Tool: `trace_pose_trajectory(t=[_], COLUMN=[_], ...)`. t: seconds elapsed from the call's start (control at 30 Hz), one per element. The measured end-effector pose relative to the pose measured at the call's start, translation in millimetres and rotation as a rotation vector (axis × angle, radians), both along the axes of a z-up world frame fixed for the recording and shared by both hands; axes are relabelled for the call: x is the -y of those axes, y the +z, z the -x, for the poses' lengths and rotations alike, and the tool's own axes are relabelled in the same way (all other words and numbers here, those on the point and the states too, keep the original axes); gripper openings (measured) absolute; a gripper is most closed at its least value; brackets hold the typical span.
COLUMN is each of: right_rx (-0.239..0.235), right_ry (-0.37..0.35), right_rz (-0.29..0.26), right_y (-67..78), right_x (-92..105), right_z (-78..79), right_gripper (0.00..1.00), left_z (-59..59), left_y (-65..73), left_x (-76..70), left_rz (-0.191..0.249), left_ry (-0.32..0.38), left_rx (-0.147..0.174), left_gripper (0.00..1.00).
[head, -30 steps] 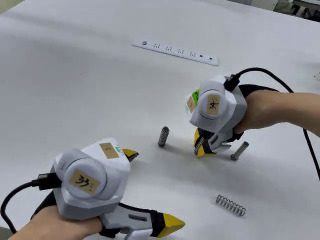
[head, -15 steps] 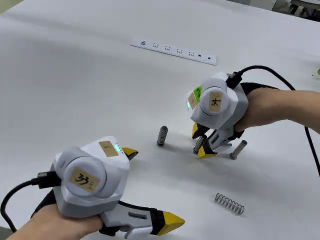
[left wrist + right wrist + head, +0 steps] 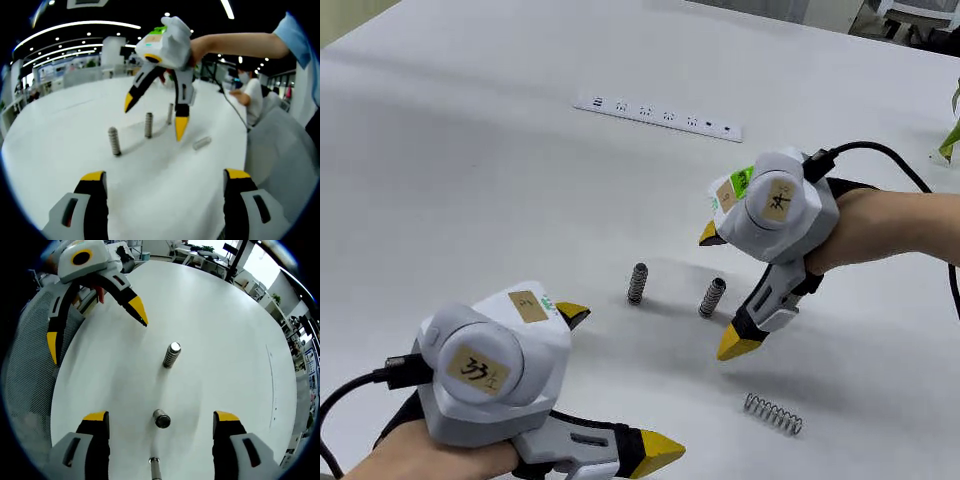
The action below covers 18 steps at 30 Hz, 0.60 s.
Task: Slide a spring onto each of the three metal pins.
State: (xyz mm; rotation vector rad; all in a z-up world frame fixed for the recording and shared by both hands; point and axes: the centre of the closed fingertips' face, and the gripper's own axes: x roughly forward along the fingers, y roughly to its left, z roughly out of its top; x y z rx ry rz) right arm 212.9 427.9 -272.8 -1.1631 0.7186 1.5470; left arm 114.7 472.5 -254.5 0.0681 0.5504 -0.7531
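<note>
Grabbing the loose spring point(image 3: 773, 413) next: left gripper point(image 3: 618, 381) and right gripper point(image 3: 155, 117) fingers point(image 3: 737, 345) gape wide, empty. Pinch one end lightly, bore clear for the bare pin point(image 3: 170, 114).

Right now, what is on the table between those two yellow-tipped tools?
Two upright spring-covered pins: the left pin stands nearer the left gripper, the right pin between the right gripper's open jaws. The head view shows both.

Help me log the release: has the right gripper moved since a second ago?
Yes. The right gripper has opened and drawn back rightward off the second sprung pin, which stands free.
</note>
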Motion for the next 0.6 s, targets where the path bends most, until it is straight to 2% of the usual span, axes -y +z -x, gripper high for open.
trace_pose_trajectory(t=[0.23,0.37,0.6], right_rx=[0.036,0.025,0.014], right_ry=[-0.087,-0.136,-0.189], right_rz=[-0.072,-0.115,-0.150], right_y=[10.5,16.5,22.1], right_x=[13.4,20.6,37.7], right_z=[-3.0,-1.4,6.5], right_gripper=[0.99,0.99,0.99], left_z=[-0.9,-1.1,-2.3], left_y=[4.2,5.8,7.8], left_x=[-1.2,-1.7,-3.2], left_rz=[-0.005,-0.011,-0.019], left_ry=[0.006,0.003,0.005], left_rx=[0.009,0.011,0.016], left_gripper=[0.98,0.98,0.98])
